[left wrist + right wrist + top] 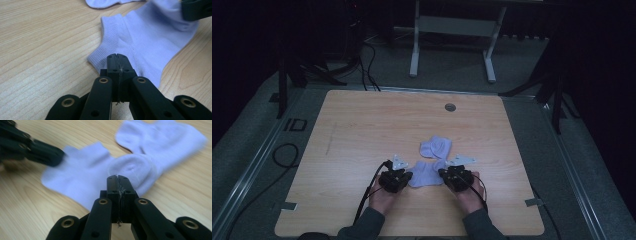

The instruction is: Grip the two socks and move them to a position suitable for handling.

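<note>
Pale lilac sock (424, 174) lying flat on the wooden tabletop (362, 130) between both grippers, left gripper (406, 178) jaws clenched at its heel edge, right gripper (443, 173) jaws clenched at the opposite end, second sock (436, 146) lying just behind.

Surroundings of the worktop (362, 125)

A round grommet (450, 107) is set near the worktop's far edge; a white frame (452, 30) and black cables (367, 65) are seen on the floor beyond.
</note>
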`<state>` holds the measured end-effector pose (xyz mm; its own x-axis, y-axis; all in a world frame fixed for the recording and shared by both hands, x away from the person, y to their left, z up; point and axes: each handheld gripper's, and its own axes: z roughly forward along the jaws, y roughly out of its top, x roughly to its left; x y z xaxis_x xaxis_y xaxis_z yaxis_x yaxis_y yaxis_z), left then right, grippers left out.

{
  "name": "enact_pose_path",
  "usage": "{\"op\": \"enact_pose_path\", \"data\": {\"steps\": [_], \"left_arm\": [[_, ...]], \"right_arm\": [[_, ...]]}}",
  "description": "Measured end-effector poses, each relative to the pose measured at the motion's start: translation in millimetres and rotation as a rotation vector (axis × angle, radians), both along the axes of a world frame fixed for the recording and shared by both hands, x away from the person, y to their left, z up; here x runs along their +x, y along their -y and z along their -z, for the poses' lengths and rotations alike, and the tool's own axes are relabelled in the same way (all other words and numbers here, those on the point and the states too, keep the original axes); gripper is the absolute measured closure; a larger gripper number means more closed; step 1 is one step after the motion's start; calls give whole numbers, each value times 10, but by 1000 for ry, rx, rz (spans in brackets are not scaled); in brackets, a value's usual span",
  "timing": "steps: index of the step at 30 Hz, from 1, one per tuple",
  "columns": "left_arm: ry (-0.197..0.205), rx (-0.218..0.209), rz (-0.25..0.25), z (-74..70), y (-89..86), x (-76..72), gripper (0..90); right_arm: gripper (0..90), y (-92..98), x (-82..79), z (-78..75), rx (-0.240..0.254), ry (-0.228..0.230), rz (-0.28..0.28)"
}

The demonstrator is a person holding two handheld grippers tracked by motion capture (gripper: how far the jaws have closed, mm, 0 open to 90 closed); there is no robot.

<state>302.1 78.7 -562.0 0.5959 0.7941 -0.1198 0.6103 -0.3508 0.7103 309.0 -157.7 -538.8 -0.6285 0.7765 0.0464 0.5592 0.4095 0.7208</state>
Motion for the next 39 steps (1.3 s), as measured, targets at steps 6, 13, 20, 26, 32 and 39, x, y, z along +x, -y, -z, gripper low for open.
{"op": "enact_pose_path", "data": {"steps": [6, 13, 20, 26, 32, 39], "left_arm": [[1, -1, 4, 1, -3, 1, 898], [1, -3, 7, 2, -5, 5, 898], [-2, -2, 11, 0, -11, 10, 898], [-2, -4, 11, 1, -12, 10, 898], [-5, -5, 13, 0, -16, 11, 898], [-10, -3, 18, -4, -33, -7, 897]], "right_arm": [[876, 322, -127, -1, 20, -7, 76], [847, 457, -188, -150, 1, 56, 123], [832, 373, 13, -234, -12, 64, 98], [855, 340, 125, 11, -57, -23, 91], [870, 409, 115, 134, -67, -67, 102], [870, 435, 32, 128, -64, -81, 96]]}}
